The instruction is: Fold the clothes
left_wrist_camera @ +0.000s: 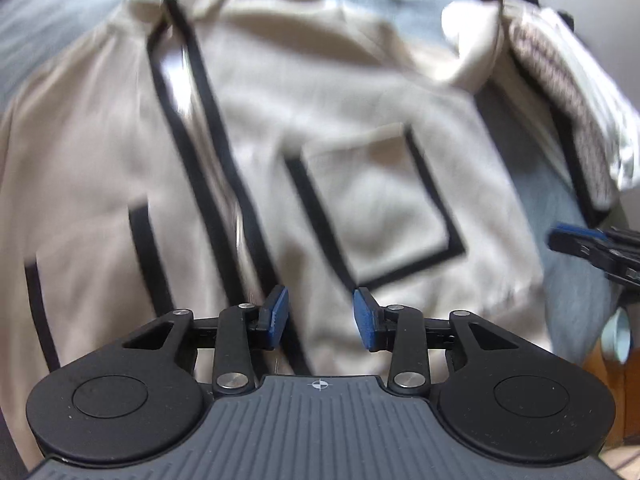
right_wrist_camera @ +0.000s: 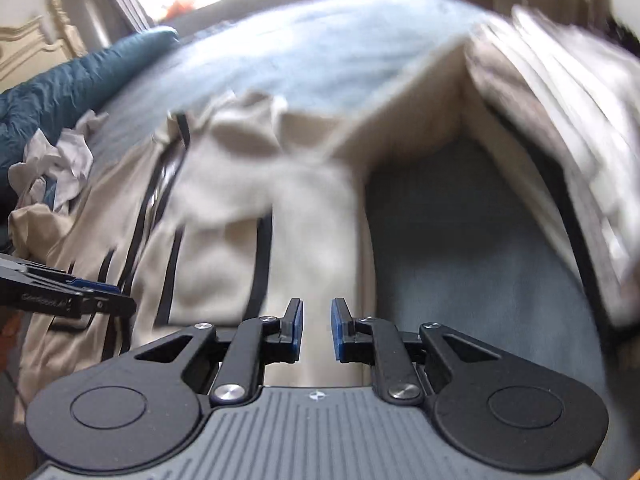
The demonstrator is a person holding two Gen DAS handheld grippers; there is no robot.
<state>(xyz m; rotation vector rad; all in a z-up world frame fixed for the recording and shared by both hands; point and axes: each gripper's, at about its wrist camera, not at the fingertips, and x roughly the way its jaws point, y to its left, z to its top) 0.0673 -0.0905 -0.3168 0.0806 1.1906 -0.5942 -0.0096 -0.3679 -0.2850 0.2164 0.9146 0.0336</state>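
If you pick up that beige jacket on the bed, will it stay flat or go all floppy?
Probably floppy: the beige jacket lies wrinkled on the bed, and its sleeve bends. Likely light, being soft cloth. Its zipper might swing.

wrist views downward; shared jacket (left_wrist_camera: 280, 128)
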